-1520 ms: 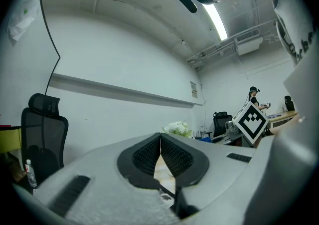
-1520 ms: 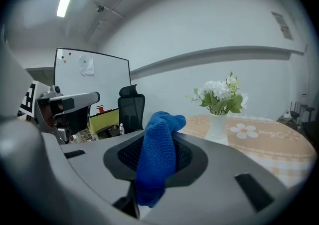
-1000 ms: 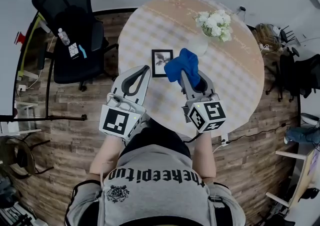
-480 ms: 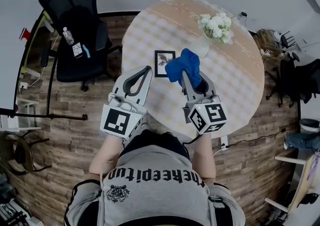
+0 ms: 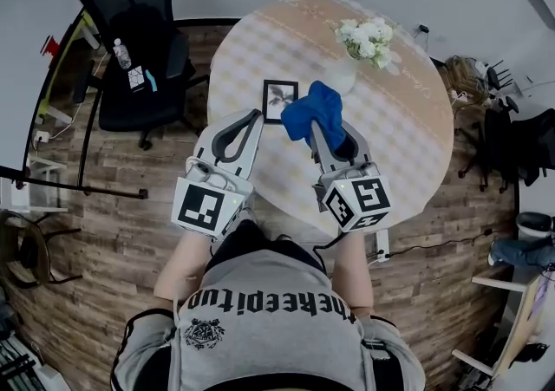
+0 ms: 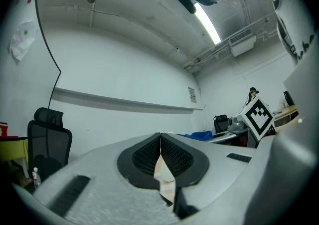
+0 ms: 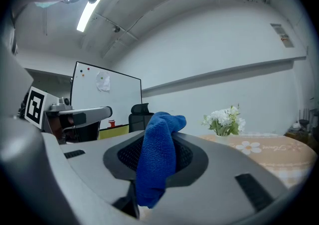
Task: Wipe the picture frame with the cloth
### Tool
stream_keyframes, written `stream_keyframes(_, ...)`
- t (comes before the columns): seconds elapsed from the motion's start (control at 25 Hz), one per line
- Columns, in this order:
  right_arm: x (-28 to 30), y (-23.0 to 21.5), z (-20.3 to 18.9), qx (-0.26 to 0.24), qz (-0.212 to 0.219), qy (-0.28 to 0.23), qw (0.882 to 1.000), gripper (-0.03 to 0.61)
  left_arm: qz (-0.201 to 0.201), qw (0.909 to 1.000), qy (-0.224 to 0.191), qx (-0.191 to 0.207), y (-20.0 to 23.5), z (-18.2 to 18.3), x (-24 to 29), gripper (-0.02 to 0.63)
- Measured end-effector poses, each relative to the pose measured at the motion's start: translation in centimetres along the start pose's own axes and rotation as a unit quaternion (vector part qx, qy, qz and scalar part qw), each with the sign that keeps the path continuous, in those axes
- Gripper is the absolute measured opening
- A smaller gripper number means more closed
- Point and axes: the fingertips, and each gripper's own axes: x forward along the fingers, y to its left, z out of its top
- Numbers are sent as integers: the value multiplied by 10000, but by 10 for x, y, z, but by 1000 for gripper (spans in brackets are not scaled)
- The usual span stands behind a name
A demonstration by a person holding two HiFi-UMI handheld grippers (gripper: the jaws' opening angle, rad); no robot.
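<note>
A small black picture frame [image 5: 279, 101] lies flat on the round table [image 5: 408, 146], just beyond both grippers. My right gripper [image 5: 317, 127] is shut on a blue cloth [image 5: 316, 112] that bunches over its tips, right of the frame. In the right gripper view the blue cloth [image 7: 158, 156] hangs pinched between the jaws of the right gripper [image 7: 158, 145]. My left gripper [image 5: 253, 119] is shut with nothing in it, its tips close below the frame's near left corner. In the left gripper view the left gripper [image 6: 160, 138] shows its pads meeting.
A vase of white flowers [image 5: 368, 41] stands on the table behind the cloth. A black office chair [image 5: 134, 42] sits left of the table on the wooden floor. Cluttered items [image 5: 473, 77] lie beyond the table's right edge.
The view has shifted slightly; the frame and table sit a little higher in the picture. Both grippers keep their hold and their places relative to the frame.
</note>
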Motion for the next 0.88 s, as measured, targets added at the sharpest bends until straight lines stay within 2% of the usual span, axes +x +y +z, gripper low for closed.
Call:
stream_keyframes(0.6,-82,8,12,-98,438,-253,9987,98,430,9984,-202,298,-76,28,-41,18)
stream_keyframes(0.88,-110,7,15,-104,630,-319,9975,98,695,9968,-169,350,-103,36,-53,18)
